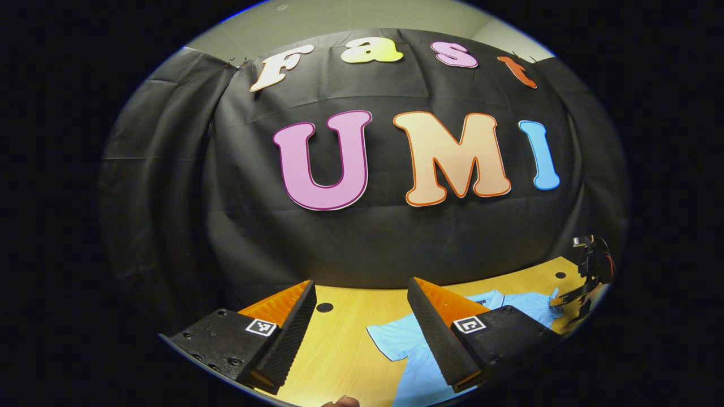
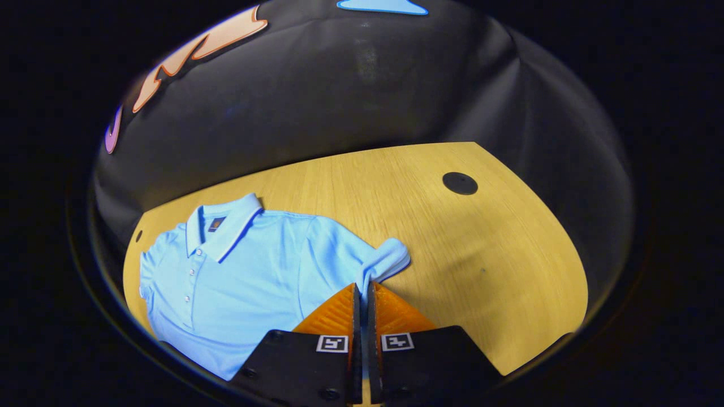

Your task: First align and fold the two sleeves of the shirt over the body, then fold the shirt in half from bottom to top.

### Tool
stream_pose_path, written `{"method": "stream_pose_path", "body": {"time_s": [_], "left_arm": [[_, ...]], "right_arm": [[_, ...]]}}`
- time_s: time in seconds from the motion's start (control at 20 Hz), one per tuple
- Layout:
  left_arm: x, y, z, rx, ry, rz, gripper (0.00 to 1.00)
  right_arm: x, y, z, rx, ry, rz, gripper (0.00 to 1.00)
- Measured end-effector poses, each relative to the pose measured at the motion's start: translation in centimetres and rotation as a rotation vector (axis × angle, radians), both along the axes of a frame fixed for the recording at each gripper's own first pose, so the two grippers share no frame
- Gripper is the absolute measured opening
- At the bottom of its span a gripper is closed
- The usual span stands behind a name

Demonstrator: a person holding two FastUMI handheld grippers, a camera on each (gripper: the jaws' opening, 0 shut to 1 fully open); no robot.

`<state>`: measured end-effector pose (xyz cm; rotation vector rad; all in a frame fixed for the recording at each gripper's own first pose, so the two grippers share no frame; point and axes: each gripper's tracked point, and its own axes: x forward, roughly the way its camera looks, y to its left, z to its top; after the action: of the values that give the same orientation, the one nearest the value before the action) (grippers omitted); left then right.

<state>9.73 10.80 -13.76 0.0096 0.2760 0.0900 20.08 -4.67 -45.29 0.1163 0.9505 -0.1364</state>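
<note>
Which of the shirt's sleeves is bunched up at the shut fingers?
The sleeve beside the right gripper, away from the buttons; the far sleeve lies flatter.

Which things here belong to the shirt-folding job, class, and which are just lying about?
Belong to the job:
- light blue polo shirt, lying flat
- its sleeve, pinched by the right gripper
- left gripper, open above the table

Just there:
- wooden table
- round black hole in the tabletop
</note>
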Motion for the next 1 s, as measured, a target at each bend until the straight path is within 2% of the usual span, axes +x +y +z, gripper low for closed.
{"method": "stream_pose_path", "body": {"time_s": [0.1,0.25,0.35,0.45,0.7,0.95,1.0], "left_arm": [[-0.1,0.4,-0.1,-0.006,-0.001,0.012,0.97],[-0.3,0.6,-0.7,-0.024,0.015,0.024,0.97],[-0.5,0.6,-1.1,-0.041,0.027,0.031,0.97],[-0.7,0.7,-1.7,-0.060,0.038,0.038,0.97],[-0.8,1.6,-3.2,-0.075,0.074,0.059,0.98],[-0.6,2.0,-5.7,-0.113,0.128,0.073,0.98],[-0.4,2.2,-6.4,-0.120,0.135,0.077,0.98]], "right_arm": [[0.9,2.2,1.7,0.072,-0.060,0.021,0.07],[2.4,6.3,5.4,0.248,-0.154,0.031,0.07],[2.7,9.8,7.0,0.395,-0.180,0.039,0.07],[2.5,12.6,7.1,0.499,-0.170,0.042,0.06],[0.7,17.6,3.1,0.581,-0.064,0.048,0.06],[0.0,18.0,0.7,0.568,-0.013,0.042,0.10],[0.0,17.9,1.3,0.567,-0.027,0.051,0.27]]}}
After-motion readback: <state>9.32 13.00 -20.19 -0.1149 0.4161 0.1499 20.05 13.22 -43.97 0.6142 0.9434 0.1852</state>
